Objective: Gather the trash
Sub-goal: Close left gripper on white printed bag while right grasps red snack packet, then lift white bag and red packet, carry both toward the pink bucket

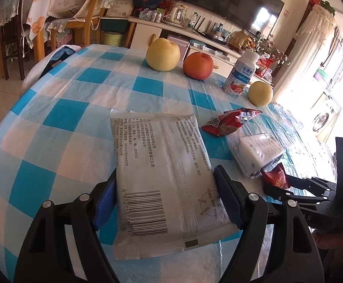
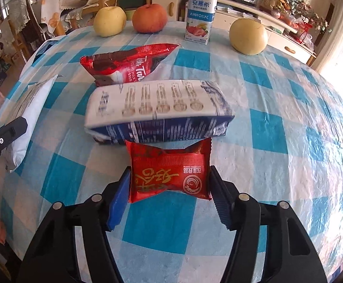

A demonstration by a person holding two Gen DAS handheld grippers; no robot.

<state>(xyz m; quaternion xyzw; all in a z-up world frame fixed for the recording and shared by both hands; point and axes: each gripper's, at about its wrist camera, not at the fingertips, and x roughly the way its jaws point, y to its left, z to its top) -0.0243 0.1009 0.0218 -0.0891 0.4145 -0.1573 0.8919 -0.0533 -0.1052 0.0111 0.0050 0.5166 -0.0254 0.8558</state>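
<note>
My left gripper [image 1: 165, 189] is shut on a white wipes packet [image 1: 164, 174], its fingers pressing both long edges just above the checked tablecloth. The packet also shows at the left of the right wrist view [image 2: 27, 115]. My right gripper [image 2: 170, 184] is shut on a small red snack wrapper [image 2: 170, 171], which also shows in the left wrist view [image 1: 275, 176]. A blue-and-white flattened carton [image 2: 159, 110] lies just beyond the red wrapper. A torn red Tim Tam wrapper [image 2: 126, 64] lies behind the carton.
On the blue-and-white checked table [image 2: 277, 129] stand two yellow pears [image 2: 110, 21] [image 2: 248, 36], a red apple [image 2: 150, 17] and a yogurt bottle [image 2: 200, 11] along the far edge. Chairs [image 1: 81, 16] and a TV cabinet [image 1: 183, 35] stand beyond.
</note>
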